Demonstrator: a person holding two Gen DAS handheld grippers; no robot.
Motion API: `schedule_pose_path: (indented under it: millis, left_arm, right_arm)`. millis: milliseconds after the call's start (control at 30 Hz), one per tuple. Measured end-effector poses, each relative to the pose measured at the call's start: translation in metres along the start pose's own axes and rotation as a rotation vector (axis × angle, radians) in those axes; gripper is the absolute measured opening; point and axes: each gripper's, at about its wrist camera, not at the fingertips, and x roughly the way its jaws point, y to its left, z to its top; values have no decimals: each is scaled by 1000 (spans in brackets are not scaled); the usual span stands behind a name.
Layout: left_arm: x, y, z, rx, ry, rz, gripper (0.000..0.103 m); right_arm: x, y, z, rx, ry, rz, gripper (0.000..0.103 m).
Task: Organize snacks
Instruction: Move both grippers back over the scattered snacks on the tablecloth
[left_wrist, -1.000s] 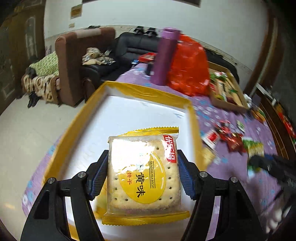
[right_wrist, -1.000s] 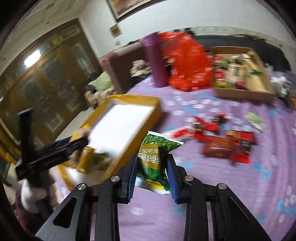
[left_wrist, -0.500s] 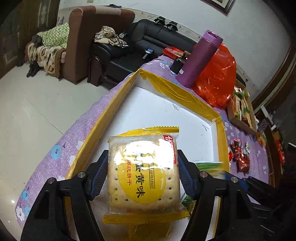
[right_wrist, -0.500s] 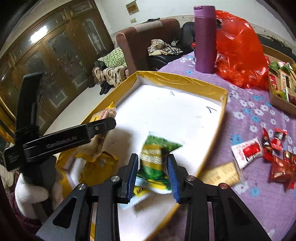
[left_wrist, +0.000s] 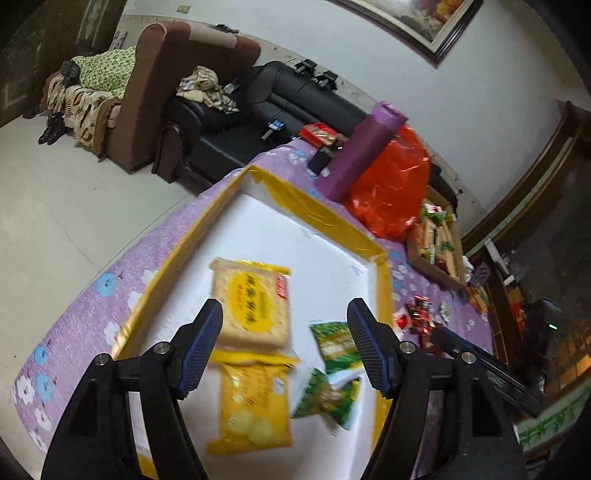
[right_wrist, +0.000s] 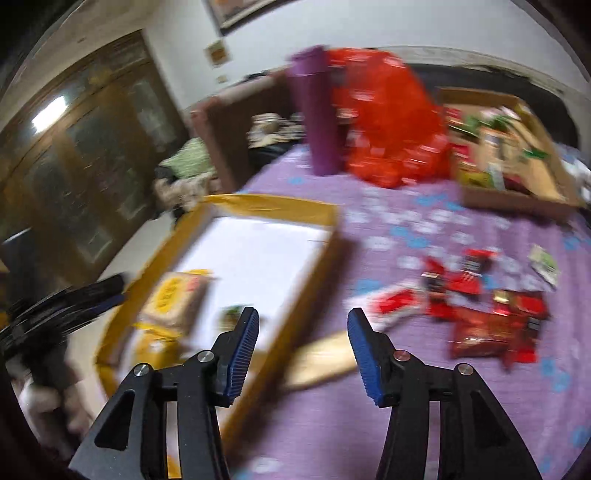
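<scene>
Two grippers: your left gripper (left_wrist: 284, 339) and right gripper (right_wrist: 301, 343) both had their jaws spread wide, with nothing between them.
Left position: you held it over the near end of the tray (left_wrist: 321, 216), above the packets.
Right position: you held it over the tray's right wall, pointing toward the loose snacks; that view was blurred.
Tray: yellow walls, white floor, sitting on the purple flowered cloth (left_wrist: 110, 288).
Snacks in tray: a biscuit pack (left_wrist: 255, 306) with a yellow oval label, a yellow packet (left_wrist: 253, 406) touching its near edge, and two green packets (left_wrist: 332, 373) just to the right.
Snacks outside: red packets (right_wrist: 484, 310) scattered on the cloth, well apart from the tray, and a gold packet (right_wrist: 321, 360) just beside its wall.
Risk one: I judge you could clip the tray wall with the right gripper while reaching out, shifting the tray.
Risk two: the slick wrappers may slide out of a pinch at the edge.
Risk three: your grippers were close together, so they might collide.
Progress: mostly unsorted, by my estimate.
</scene>
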Motion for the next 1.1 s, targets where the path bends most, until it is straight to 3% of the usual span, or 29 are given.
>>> schedule_pose_path:
  millis: [167, 400, 633, 700, 800, 933, 1100]
  left_arm:
    - [-12, -26, -23, 45, -9, -46, 70]
    - [-19, -47, -41, 66, -6, -68, 70]
    - [-16, -63, -54, 106, 11, -96, 70]
    - [-15, -69, -59, 126, 19, -107, 70]
    - [-11, -79, -65, 155, 29, -114, 70]
    - [-4, -87, -71, 164, 45, -120, 70]
    - [-2, -90, -79, 165, 61, -111, 70]
  right_arm:
    - [24, -12, -11, 12, 68, -37, 53]
    - [71, 7, -14, -33, 106, -211, 52]
    - [43, -3, -39, -163, 97, -272, 50]
    - [33, -18, -53, -169, 135, -293, 49]
    - [14, -49, -67, -120, 150, -269, 51]
    - [-9, -74, -59, -27, 96, -188, 53]
    - [5, -41, -29, -46, 59, -72, 54]
